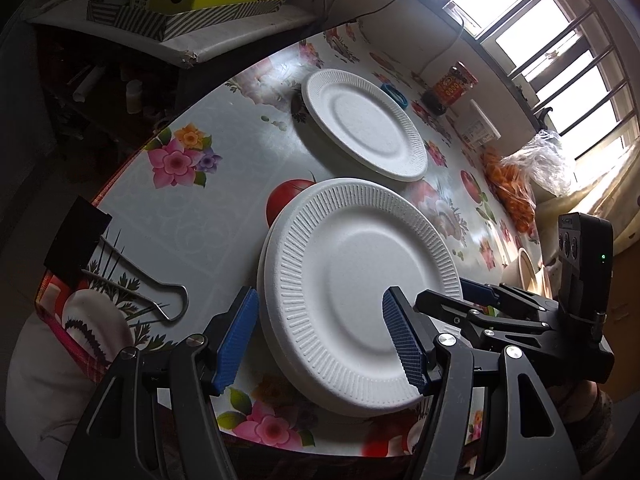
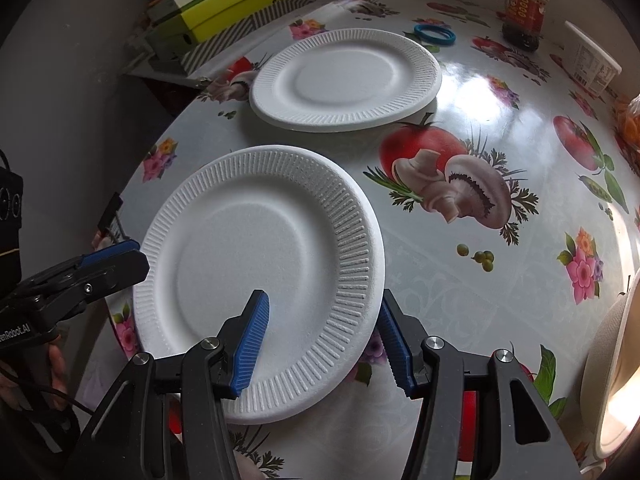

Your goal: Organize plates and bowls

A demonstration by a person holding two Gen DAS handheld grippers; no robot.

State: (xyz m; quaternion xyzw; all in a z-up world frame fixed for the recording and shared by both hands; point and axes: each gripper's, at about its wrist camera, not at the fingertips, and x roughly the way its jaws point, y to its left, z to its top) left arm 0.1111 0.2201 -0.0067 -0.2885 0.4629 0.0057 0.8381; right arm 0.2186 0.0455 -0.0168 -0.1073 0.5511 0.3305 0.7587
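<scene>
Right wrist view shows us our right gripper (image 2: 324,344) spread wide astride the near foam plate's (image 2: 256,276) rim, gripping nothing, our left gripper (image 1: 320,340) likewise agape across it on the floral table (image 2: 460,280).

Near plate (image 2: 256,272): white foam, matt, fine-grained, ribbed rim. Far plate (image 2: 346,80): same foam, same ribbing. Desk (image 2: 460,280) cover: glossy printed plastic sheet, window glare on it. Right claw (image 2: 320,344): matt black plastic arms, blue ridged rubbery pads (image 2: 252,344), bright metal rivets. Binder clip (image 1: 120,264): black body, wire handles.
</scene>
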